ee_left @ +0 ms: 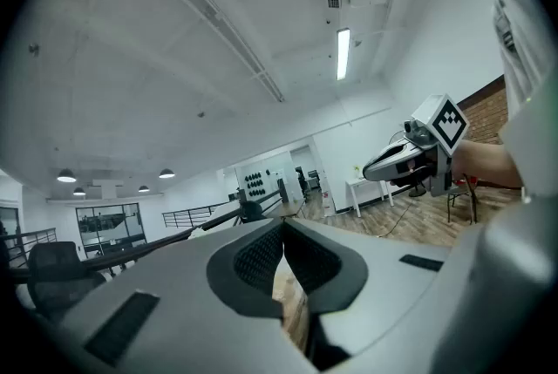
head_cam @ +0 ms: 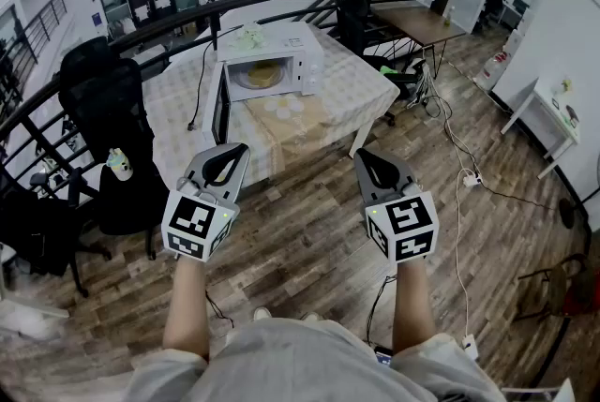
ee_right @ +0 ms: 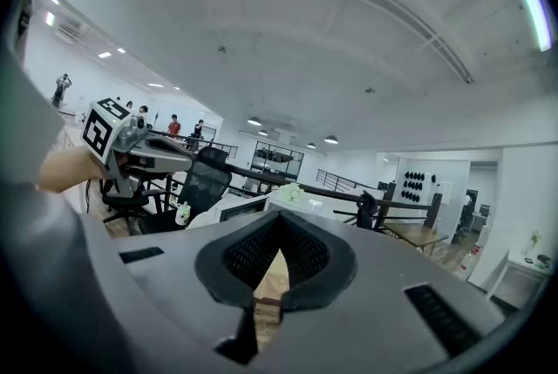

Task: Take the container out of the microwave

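Observation:
The white microwave (head_cam: 272, 61) stands on a table with a checked cloth (head_cam: 366, 91), its door (head_cam: 221, 105) swung open to the left. Inside it lies a pale yellowish container (head_cam: 261, 72). My left gripper (head_cam: 237, 152) and right gripper (head_cam: 362, 155) hover side by side over the wooden floor, well short of the table. Both are shut with nothing held. In the left gripper view the jaws (ee_left: 283, 228) meet at the tips, and the right gripper (ee_left: 410, 159) shows beside them. The right gripper view likewise shows touching tips (ee_right: 279, 220) and the left gripper (ee_right: 139, 150).
Black office chairs (head_cam: 103, 100) stand left of the table, with a small bottle (head_cam: 119, 164) beside them. A dark curved railing (head_cam: 281, 2) runs behind the microwave. Cables (head_cam: 459, 175) trail over the floor at the right, near a white side table (head_cam: 548, 114).

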Motion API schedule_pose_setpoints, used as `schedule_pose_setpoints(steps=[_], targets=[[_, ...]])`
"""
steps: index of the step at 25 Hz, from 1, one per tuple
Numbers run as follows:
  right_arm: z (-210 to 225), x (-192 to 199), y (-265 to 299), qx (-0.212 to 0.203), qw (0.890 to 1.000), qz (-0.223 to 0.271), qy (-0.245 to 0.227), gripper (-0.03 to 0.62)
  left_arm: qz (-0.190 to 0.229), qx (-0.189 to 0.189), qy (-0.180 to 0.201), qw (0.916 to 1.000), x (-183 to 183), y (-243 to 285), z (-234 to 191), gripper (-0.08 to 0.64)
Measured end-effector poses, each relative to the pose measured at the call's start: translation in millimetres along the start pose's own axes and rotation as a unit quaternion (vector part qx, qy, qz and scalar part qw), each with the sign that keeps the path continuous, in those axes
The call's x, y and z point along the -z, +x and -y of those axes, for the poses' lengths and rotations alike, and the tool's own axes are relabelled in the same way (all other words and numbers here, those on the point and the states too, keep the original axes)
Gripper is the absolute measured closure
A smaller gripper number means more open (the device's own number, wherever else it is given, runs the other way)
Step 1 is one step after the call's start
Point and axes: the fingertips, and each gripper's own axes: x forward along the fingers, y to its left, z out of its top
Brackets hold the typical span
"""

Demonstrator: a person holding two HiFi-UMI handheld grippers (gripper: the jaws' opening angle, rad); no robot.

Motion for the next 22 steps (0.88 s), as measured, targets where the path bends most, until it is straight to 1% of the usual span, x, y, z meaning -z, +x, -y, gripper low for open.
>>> schedule_pose_setpoints(steps=[6, 9, 12, 14, 18, 22], targets=[[16, 3, -5, 0.007, 1.0, 0.013, 0.0, 0.58, -0.008, -0.006, -0.003, 0.9999, -2, 7, 11, 0.543], [28, 15, 0, 0.01, 1.0, 0.005, -0.013, 0.58, -0.015, -0.013, 0.006, 0.9998, 4, 15, 16, 0.543], [39, 24, 3, -0.014, 1.0, 0.009, 0.009, 0.58, -0.025, -0.015, 0.018, 0.9994, 10, 27, 22, 0.543], [47, 28, 9, -0.028, 0.999, 0.008, 0.024, 0.58, -0.029, -0.016, 0.013, 0.9994, 14, 37, 22, 0.543], [63, 38, 38, -0.039, 0.999, 0.003, 0.038, 0.58, -0.035, -0.015, 0.002, 0.9993, 26, 65, 10, 0.543], [85, 53, 89, -0.024, 0.999, -0.011, 0.036, 0.578, -0.038, -0.006, 0.007, 0.9992, 44, 107, -12, 0.543]])
